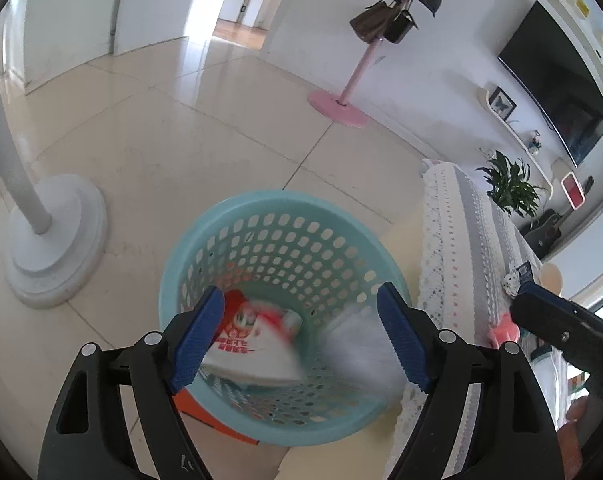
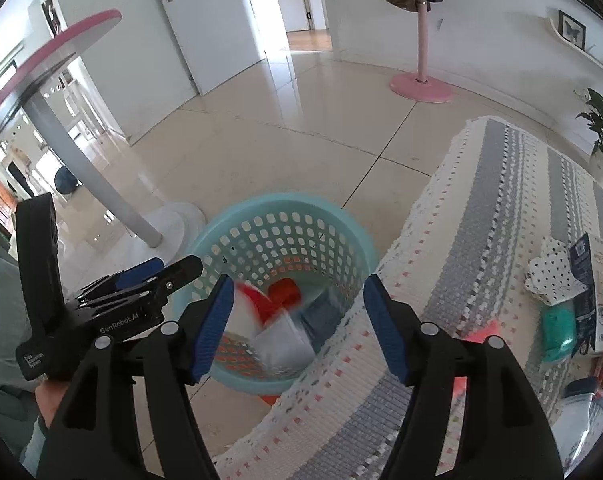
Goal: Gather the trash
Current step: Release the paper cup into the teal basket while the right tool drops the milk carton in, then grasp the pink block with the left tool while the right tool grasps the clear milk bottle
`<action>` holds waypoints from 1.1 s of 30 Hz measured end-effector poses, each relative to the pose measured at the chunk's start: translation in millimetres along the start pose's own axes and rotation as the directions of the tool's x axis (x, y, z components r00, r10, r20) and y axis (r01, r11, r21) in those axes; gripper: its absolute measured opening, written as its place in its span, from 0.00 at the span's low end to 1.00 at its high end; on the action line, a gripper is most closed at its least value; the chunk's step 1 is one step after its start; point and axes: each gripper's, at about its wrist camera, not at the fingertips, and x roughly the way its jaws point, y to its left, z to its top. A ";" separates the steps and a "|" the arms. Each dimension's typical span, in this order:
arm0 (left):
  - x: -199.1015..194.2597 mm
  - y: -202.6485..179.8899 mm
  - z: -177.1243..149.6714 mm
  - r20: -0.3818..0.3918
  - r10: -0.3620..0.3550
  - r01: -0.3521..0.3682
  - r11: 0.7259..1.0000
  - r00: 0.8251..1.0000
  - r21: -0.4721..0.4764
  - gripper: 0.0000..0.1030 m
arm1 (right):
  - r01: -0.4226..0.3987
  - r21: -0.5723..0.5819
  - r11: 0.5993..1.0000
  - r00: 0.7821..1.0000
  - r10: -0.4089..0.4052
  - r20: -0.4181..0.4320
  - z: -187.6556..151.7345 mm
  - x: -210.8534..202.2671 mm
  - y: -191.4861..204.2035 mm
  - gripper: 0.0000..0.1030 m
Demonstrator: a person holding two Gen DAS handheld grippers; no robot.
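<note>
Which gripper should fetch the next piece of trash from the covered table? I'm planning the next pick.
Probably the right gripper. Both are open and empty over the blue basket, but the right one sits at the table edge, nearest the green packet. The left gripper hangs on the basket's far side.

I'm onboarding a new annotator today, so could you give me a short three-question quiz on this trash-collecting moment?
1. True or false: the left gripper is open with nothing between its blue pads.
2. Multiple choice: the round turquoise perforated plastic basket stands A) on the table, B) on the tiled floor beside the table's lace-edged striped cloth, C) on a chair.
3. Fill in: the trash blurred by motion inside the basket includes a red-and-white printed ____.

Key: 1 true. 2 B. 3 wrapper.
</note>
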 end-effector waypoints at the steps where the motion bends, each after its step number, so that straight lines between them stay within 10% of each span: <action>1: 0.0 0.3 0.8 0.005 -0.003 0.003 1.000 1.000 0.005 0.75 | 0.001 0.004 1.000 1.000 -0.001 0.005 1.2 -4.5 -3.4 0.62; 10: -43.7 -70.7 0.4 0.063 -0.131 0.123 0.986 0.989 0.109 0.75 | 0.062 0.006 0.998 0.992 -0.062 0.109 -15.0 -78.8 -36.6 0.62; 19: -57.2 -185.6 -19.0 0.058 -0.220 0.194 0.934 0.974 0.300 0.75 | 0.193 0.113 0.975 0.937 -0.217 0.272 -62.1 -185.2 -107.8 0.62; 33: 76.7 -216.0 -54.0 -0.143 -0.037 0.083 0.939 0.989 0.333 0.66 | 0.312 0.255 0.915 0.942 -0.332 0.041 -161.2 -144.2 -189.6 0.62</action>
